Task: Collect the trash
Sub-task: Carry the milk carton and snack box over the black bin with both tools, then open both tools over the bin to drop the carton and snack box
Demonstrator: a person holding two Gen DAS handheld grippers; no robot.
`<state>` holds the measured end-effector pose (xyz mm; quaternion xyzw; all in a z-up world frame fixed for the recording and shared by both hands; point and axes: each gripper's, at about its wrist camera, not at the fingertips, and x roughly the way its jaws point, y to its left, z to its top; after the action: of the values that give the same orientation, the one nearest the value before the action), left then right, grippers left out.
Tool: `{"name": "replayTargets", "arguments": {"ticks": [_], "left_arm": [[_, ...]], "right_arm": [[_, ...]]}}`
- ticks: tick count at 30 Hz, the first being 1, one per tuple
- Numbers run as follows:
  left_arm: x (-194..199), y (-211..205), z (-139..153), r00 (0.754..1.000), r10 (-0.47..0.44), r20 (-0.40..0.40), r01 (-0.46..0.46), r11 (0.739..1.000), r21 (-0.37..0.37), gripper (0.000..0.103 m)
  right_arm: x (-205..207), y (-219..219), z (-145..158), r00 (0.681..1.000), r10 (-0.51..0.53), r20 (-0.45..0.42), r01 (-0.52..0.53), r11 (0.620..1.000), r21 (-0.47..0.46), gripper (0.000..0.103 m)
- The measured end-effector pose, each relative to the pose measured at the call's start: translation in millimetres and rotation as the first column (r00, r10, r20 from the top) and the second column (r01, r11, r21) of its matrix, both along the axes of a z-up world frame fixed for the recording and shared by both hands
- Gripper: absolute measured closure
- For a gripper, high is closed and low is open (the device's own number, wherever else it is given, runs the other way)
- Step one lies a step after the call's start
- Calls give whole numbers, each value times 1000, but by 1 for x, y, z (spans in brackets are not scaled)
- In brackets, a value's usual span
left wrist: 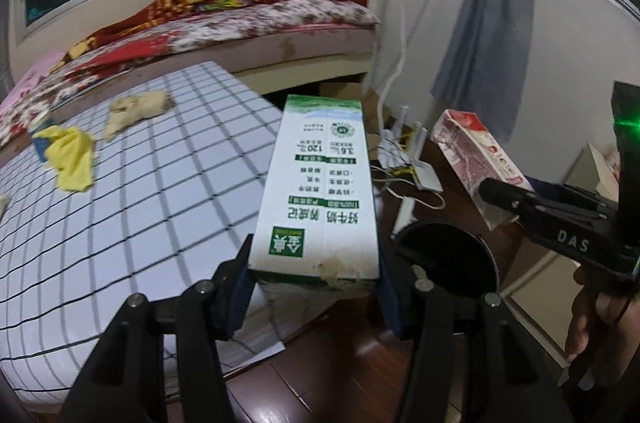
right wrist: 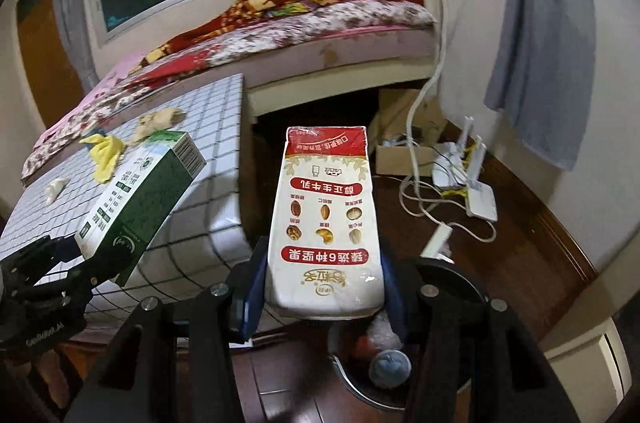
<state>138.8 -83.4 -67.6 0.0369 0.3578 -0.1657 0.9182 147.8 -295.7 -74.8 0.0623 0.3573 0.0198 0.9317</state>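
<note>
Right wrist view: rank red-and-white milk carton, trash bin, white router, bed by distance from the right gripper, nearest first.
1. Red-and-white milk carton: clamped between the right gripper fingers.
2. Trash bin: directly below the gripper, on the dark wood floor.
3. White router: farther right on the floor, among cables.
4. Bed: across the room, under the window.

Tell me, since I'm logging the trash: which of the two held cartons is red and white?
The carton in the right gripper, with pictures of nuts on it. The left gripper holds the green and white carton.
</note>
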Motion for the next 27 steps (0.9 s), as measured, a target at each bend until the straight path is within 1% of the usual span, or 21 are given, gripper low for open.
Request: {"name": "replayTargets", "arguments": {"ticks": [4,7,10,13,18,21,23,25,27], "left_arm": [[-3,-24,-5,998,-59,-21,59,998,7,48],[-8,-41,-12,994,-99,-42,99,995,12,48],[-11,-56,-20,988,-137,-69,139,990,20,48],[-14,-71,-29,979,-177,-100,180,983,19,48],[-16,-93,-40,960,-234,-153,238,971,11,48],[-12,-108,-56,943,-265,-201,275,961,23,48],[-8,-113,-65,936,-271,-226,285,958,30,48],[1,-117,-74,922,-280,-267,295,955,19,48],[6,-121,-83,914,-282,-293,302,953,23,48]], "right_arm": [[-7,-23,-6,999,-38,-22,38,999,27,51],[-13,-38,-11,997,-63,-36,64,998,26,51],[-18,-52,-21,994,-85,-68,87,996,30,51],[-22,-71,-34,988,-109,-108,116,992,56,51],[-26,-93,-55,976,-130,-173,145,987,75,51],[-25,-101,-68,968,-135,-211,157,983,90,51],[-23,-108,-78,961,-133,-240,164,980,114,51],[-19,-112,-89,955,-127,-268,169,976,139,51],[-15,-116,-100,947,-112,-302,174,967,185,51]]}}
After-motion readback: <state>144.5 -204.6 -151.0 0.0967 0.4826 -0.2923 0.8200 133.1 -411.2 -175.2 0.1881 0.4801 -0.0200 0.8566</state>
